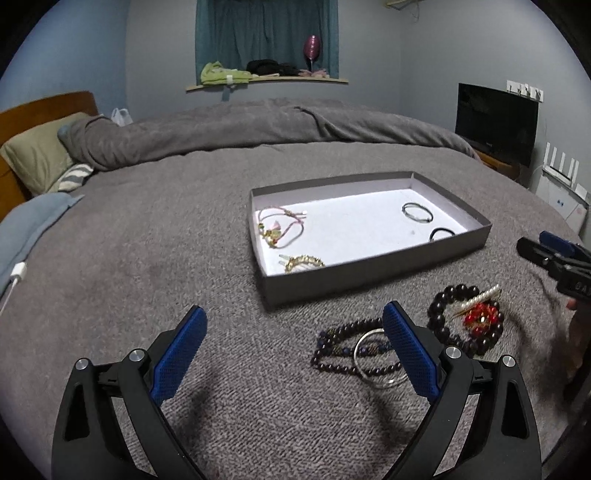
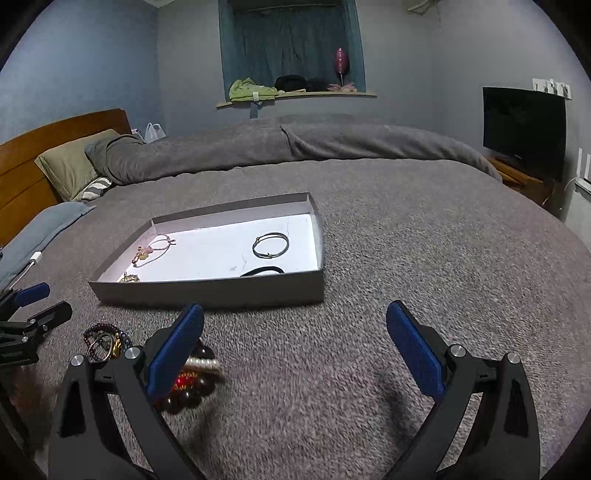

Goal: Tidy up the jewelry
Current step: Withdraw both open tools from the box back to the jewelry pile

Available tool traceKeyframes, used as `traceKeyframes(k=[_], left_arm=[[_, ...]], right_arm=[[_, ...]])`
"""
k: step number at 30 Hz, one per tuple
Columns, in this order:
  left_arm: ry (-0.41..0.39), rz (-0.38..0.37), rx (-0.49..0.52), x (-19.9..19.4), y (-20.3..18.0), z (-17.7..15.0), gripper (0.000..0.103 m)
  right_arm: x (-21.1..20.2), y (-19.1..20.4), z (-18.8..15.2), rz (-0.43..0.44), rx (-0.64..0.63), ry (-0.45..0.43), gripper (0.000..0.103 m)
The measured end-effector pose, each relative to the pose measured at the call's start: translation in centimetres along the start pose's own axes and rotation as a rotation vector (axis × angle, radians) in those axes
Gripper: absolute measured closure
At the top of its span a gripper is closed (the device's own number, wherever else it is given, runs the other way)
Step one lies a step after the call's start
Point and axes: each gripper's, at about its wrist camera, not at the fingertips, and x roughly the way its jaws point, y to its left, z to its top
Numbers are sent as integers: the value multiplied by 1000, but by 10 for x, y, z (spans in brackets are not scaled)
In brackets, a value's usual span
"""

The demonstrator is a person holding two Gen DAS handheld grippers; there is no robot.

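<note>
Gaping wide, empty: L gripper [image 1: 295, 332] & R gripper [image 2: 295, 332] jaws.

Bedroom, dim, bluish-grey walls [image 2: 92, 66]. Big bed [image 2: 406, 240] under a grey blanket fills most of both views; rolled grey duvet [image 1: 258, 125] along the far edge. Wooden headboard [image 2: 44, 155] at left, olive pillow [image 1: 40, 155] and a striped one [image 1: 75, 177] against it. Teal curtain [image 1: 266, 33] over a recessed window, sill [image 1: 266, 83] cluttered with clothes. Dark TV [image 2: 524, 129] at right on a wooden stand [image 2: 524, 181]. White plastic bag [image 2: 153, 132] by the headboard.
</note>
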Motion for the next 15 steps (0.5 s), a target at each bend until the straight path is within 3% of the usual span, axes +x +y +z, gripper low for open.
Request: traceKeyframes(k=[11, 15], left_arm=[[34, -27, -37, -10, 9, -20, 8], [50, -53, -9, -6, 0, -23, 8]], right_arm=[[-12, -8, -16, 26, 20, 50, 5], [-14, -6, -22, 41, 23, 73, 5]])
